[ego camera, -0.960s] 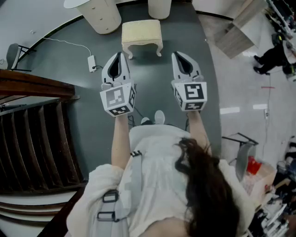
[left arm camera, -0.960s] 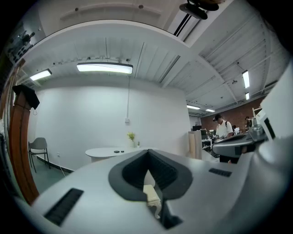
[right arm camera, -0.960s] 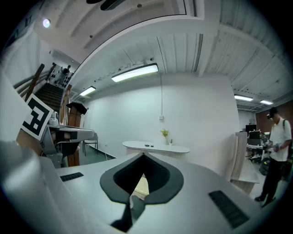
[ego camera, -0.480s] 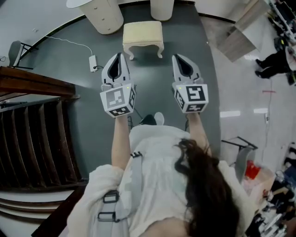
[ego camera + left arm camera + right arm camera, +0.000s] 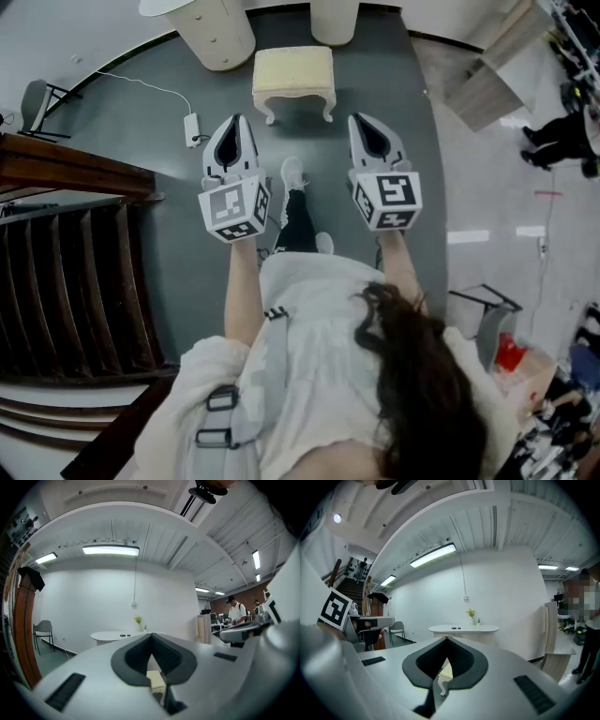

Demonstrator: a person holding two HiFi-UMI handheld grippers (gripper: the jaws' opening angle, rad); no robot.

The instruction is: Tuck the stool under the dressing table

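The stool [image 5: 293, 73], cream cushion on white curved legs, stands on the grey floor in front of the white dressing table [image 5: 211, 33], whose two pedestals show at the top edge. My left gripper [image 5: 235, 120] and right gripper [image 5: 362, 119] are both shut and empty, held level side by side short of the stool and apart from it. In the left gripper view the stool [image 5: 156, 680] shows through the notch below the shut left gripper [image 5: 151, 634], with the table top [image 5: 119, 635] behind. The right gripper view shows the stool [image 5: 445, 670] below the right gripper [image 5: 446, 639] and the table [image 5: 464, 629].
A dark wooden staircase [image 5: 66, 244] fills the left side. A grey chair [image 5: 28, 108] and a power adapter [image 5: 190, 127] with its cable lie at the left. A wooden panel [image 5: 487, 80] and a person [image 5: 553, 141] are at the right. The wearer's shoe [image 5: 292, 173] is between the grippers.
The wearer has stepped forward: a leg with a white shoe has swung out between the grippers, and the stool and table sit slightly lower in view. Both grippers stay shut.
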